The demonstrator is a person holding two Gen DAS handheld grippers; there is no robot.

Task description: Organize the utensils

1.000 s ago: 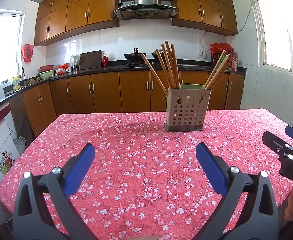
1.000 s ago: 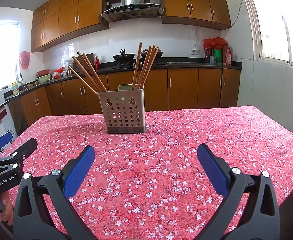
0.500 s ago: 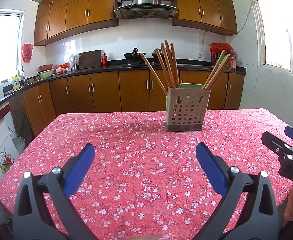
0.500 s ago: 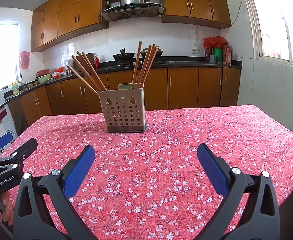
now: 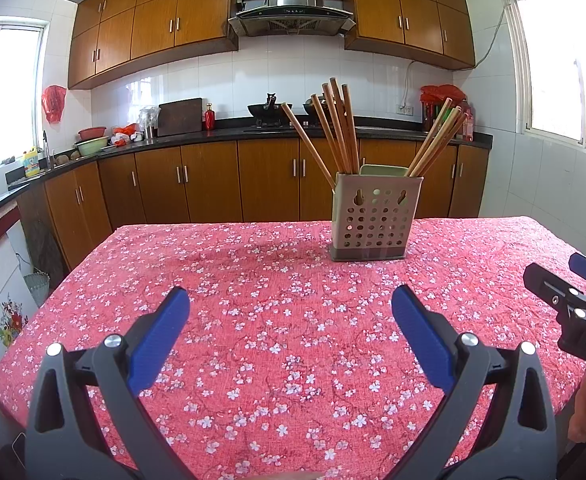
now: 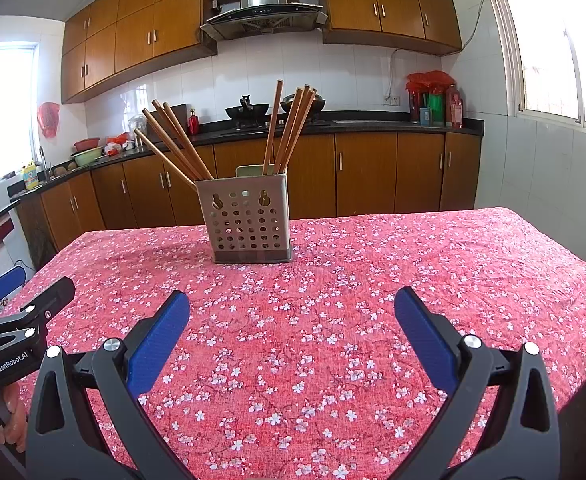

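Note:
A perforated grey utensil holder point(image 5: 375, 218) point(image 6: 249, 218) stands upright on the far half of the table. Several wooden chopsticks point(image 5: 339, 128) point(image 6: 175, 142) lean out of it in two bunches, one to each side. My left gripper point(image 5: 289, 304) hovers open over the near part of the cloth, well short of the holder, with nothing between its blue pads. My right gripper point(image 6: 291, 304) is open too, also empty and at a similar distance. Each gripper shows at the edge of the other's view.
A red tablecloth with white flowers point(image 5: 253, 300) point(image 6: 413, 264) covers the table. Wooden kitchen cabinets and a dark counter point(image 5: 213, 132) run behind it, with a wok and bottles on top. A hand point(image 5: 585, 404) holds the right gripper's handle.
Almost nothing has moved. Both views have crept slightly toward the holder; both grippers stay open and empty.

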